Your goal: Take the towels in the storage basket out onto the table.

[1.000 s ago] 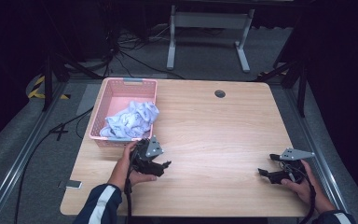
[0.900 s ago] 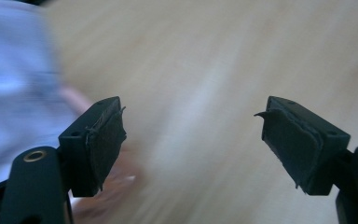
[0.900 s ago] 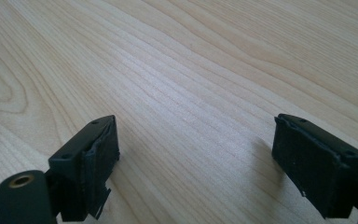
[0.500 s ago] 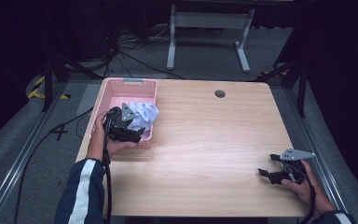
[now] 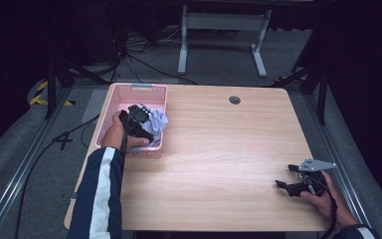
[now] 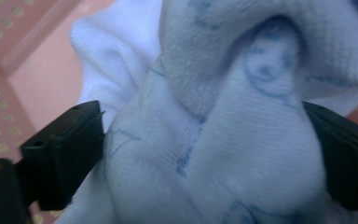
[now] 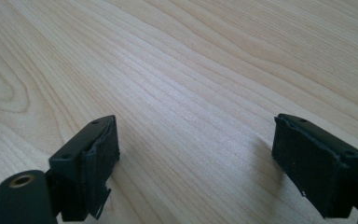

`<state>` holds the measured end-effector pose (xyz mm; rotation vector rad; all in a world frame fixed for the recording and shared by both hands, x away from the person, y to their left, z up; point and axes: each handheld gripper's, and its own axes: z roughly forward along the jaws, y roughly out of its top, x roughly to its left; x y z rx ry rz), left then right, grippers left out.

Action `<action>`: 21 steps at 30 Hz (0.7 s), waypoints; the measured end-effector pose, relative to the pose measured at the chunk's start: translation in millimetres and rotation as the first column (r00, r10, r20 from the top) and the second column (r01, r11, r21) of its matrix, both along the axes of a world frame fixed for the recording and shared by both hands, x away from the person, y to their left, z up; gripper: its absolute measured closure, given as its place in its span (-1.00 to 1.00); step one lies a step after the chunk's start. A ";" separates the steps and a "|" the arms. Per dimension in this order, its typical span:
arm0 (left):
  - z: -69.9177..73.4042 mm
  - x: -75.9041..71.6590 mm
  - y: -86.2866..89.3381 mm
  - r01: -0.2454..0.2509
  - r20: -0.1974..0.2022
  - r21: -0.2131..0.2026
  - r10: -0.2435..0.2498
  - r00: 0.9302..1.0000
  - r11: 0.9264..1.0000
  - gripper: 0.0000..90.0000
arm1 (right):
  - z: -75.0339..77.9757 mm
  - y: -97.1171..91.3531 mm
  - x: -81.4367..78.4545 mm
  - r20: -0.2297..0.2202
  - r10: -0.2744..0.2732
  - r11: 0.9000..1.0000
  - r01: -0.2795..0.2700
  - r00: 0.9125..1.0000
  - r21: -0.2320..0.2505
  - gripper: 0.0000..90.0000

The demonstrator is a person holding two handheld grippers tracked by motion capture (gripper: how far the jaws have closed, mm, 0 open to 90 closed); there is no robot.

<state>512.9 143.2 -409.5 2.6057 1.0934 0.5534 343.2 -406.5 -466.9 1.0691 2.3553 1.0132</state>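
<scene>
Cloth [image 6: 205, 140] sits between spread left claw [image 5: 146, 130] jaws in basket [image 5: 144, 89].

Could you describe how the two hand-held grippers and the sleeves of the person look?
Both are black. The left hand-held gripper has blocky black jaws. The right hand-held gripper carries a grey three-cornered plate on top and a thin black cable. The left sleeve is dark navy with a white stripe.
</scene>
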 end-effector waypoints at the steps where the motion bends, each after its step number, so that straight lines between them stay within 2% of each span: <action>1: -2.8 3.1 -2.4 0.011 -0.018 0.018 -0.010 1.000 1.000 -0.98 | 0.0 0.0 0.0 0.000 0.000 1.000 0.000 1.000 0.000 -0.68; 4: -11.9 13.6 -9.8 0.035 -0.063 0.101 -0.028 0.998 0.994 -0.99 | 0.0 0.5 0.8 0.000 0.002 1.000 -0.002 1.000 -0.002 -0.69; 5: -13.7 17.0 -10.6 0.041 -0.066 0.099 -0.034 0.997 0.994 -1.00 | 0.1 1.2 1.5 -0.002 0.002 1.000 -0.002 1.000 -0.004 -0.70; 8: -19.1 26.3 -7.4 0.028 -0.094 0.041 -0.024 0.995 0.999 -1.00 | -0.2 4.1 2.4 -0.002 -0.001 1.000 0.001 1.000 -0.002 -0.71; 10: -22.9 31.6 -0.5 0.006 -0.113 -0.032 -0.009 0.994 0.999 -1.00 | -0.2 4.1 2.5 -0.002 0.000 1.000 0.000 1.000 -0.001 -0.71; 12: -28.0 35.0 7.2 -0.019 -0.139 -0.102 0.005 0.990 0.995 -1.00 | -0.2 4.1 2.6 -0.001 0.001 1.000 -0.001 1.000 -0.002 -0.71; 13: -28.6 35.5 8.7 -0.027 -0.153 -0.121 0.009 0.988 0.992 -0.99 | -0.2 4.1 2.6 -0.001 0.001 1.000 -0.001 1.000 -0.002 -0.71; 18: -26.4 33.8 9.5 -0.015 -0.169 -0.150 -0.011 0.986 0.989 -0.64 | -0.2 4.1 2.5 -0.002 0.002 1.000 -0.002 1.000 -0.002 -0.71; 20: -24.4 33.6 9.0 -0.002 -0.171 -0.136 -0.021 0.985 0.991 -0.49 | -0.2 4.2 2.2 -0.001 0.002 1.000 -0.002 1.000 -0.003 -0.71; 21: -22.5 34.5 8.8 -0.008 -0.185 -0.132 -0.016 0.983 0.991 -0.39 | -0.2 4.3 2.2 -0.001 0.005 1.000 -0.005 1.000 -0.003 -0.71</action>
